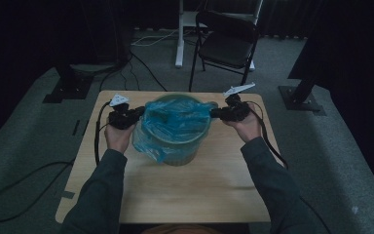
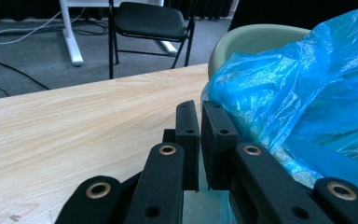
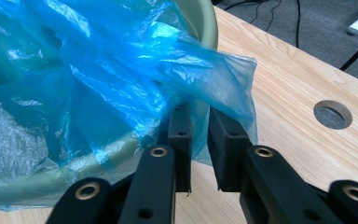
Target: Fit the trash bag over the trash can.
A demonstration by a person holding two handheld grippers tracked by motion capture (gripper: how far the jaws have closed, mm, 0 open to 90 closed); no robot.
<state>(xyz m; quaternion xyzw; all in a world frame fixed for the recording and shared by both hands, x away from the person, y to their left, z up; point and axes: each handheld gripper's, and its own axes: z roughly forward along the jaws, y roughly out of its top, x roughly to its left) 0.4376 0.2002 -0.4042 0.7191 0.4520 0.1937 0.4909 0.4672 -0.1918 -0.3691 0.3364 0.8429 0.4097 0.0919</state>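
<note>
A pale green bin [image 1: 182,155] stands at the middle of the wooden table [image 1: 175,190], lined with a blue plastic bag [image 1: 175,119] that drapes over its rim. My left gripper [image 1: 139,113] is at the bin's left rim. In the left gripper view its jaws [image 2: 200,109] stand almost together, pinching thin blue bag film [image 2: 307,84] beside the bin [image 2: 256,39]. My right gripper [image 1: 214,113] is at the right rim. In the right gripper view a clear gap remains between its jaws [image 3: 199,112], with a flap of the bag [image 3: 121,70] hanging between them over the bin's rim [image 3: 205,23].
A black folding chair [image 1: 226,41] stands on the carpet behind the table. The table has a round hole [image 3: 332,114] near the right gripper. Cables trail from both grippers and across the floor at left. Dark stand bases sit at either side.
</note>
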